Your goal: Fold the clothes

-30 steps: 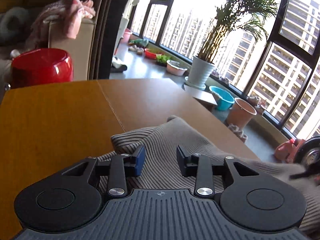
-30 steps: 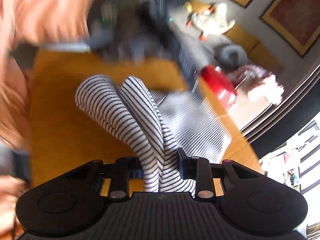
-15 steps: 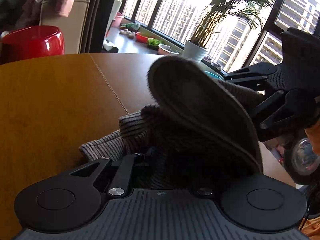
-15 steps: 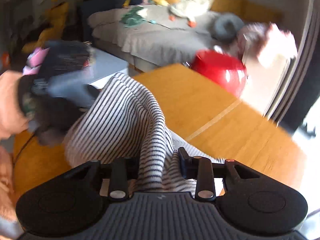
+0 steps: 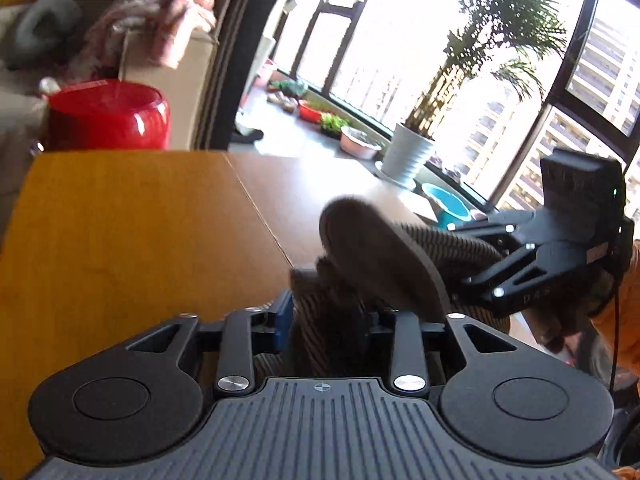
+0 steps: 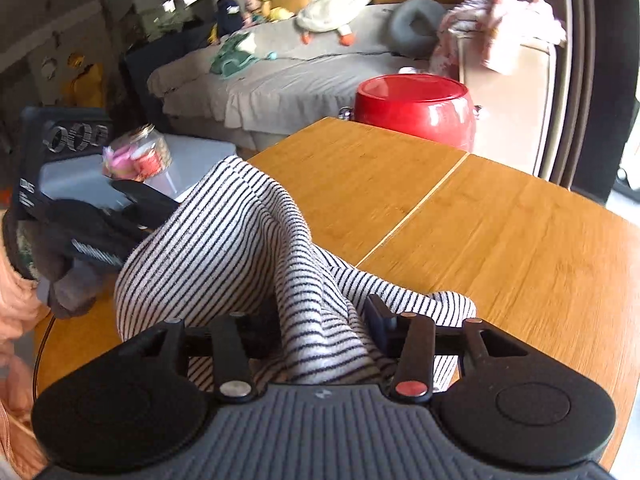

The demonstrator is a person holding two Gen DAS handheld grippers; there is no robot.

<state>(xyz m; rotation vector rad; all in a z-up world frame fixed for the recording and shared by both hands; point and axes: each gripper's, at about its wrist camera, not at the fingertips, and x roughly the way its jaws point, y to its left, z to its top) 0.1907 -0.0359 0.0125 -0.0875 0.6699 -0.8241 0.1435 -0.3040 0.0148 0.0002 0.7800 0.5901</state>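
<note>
Fabric of the grey-and-black striped knit garment (image 6: 224,240) bunches between both tools, raised in a hump over the orange wooden table (image 6: 500,240). Right gripper (image 6: 320,332) jaws, just widening, stand part-spread with a thick fold between them; whether the pads press it I cannot tell. Left gripper (image 5: 328,320) jaws, likewise just opening, flank a wad in the lower middle of the frame, its blue pad (image 5: 284,316) apparently clear. The garment's long run lies gripper to gripper. Only the left view shows the right tool at right, the sleeve leading into it; the right view shows the stripes clearly and a red round pot (image 6: 416,108) beyond.
</note>
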